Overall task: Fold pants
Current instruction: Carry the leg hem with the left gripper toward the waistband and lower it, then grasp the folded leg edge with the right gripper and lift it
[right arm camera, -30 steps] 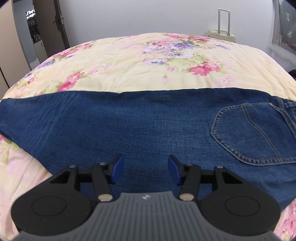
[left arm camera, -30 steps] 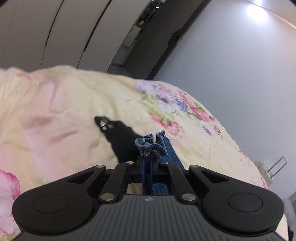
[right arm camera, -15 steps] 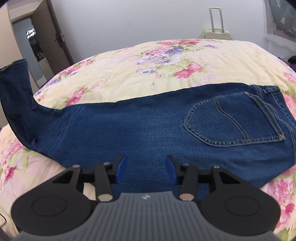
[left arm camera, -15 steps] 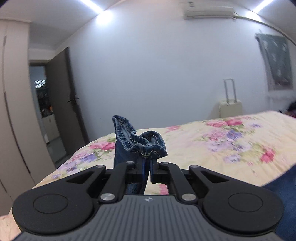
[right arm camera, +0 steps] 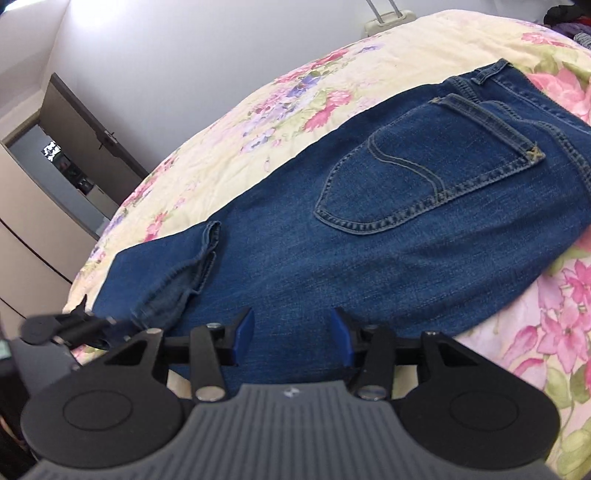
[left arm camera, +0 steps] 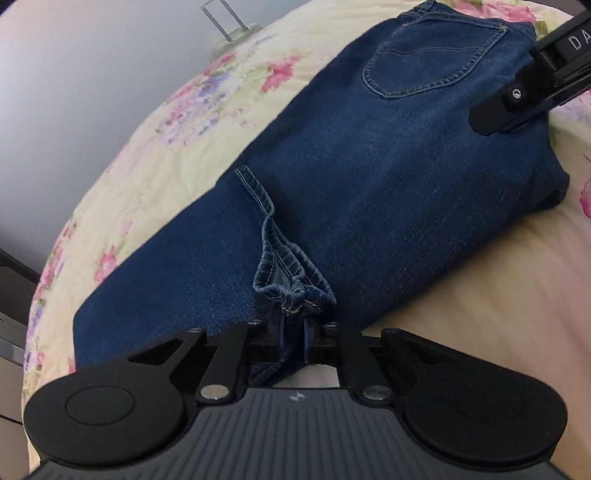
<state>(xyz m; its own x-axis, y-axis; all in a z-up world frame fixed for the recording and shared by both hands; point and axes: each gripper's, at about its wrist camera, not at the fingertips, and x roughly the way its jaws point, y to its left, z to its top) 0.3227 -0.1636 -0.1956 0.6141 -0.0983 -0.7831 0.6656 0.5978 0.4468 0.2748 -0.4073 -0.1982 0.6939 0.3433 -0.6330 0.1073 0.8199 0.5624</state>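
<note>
Blue jeans (left arm camera: pixel 388 166) lie on the flowered bedspread (left arm camera: pixel 166 129), back pocket (right arm camera: pixel 424 177) facing up. The leg is folded back over the thigh, and its hem (left arm camera: pixel 291 291) rests bunched on the denim. My left gripper (left arm camera: pixel 293 332) still has that hem between its pads, with the jaws opening. In the right wrist view the same hem (right arm camera: pixel 177 291) lies by the left gripper's fingers (right arm camera: pixel 74 328). My right gripper (right arm camera: pixel 291 332) stands open just over the near edge of the jeans (right arm camera: pixel 369 258), nothing between its pads. It also shows by the waistband (left arm camera: pixel 517 92).
The bedspread (right arm camera: pixel 258 110) reaches far beyond the jeans. A pale suitcase (right arm camera: pixel 388 14) stands against the white wall behind the bed. A dark door (right arm camera: pixel 92 129) and wardrobe panels (right arm camera: pixel 26 221) are at the left. Dark clothes (right arm camera: pixel 569 18) lie at the far right corner.
My left gripper has swung the leg hem through the air and down onto the upper part of the jeans, folding the leg over. My right gripper shifted slightly and tilted, staying open.
</note>
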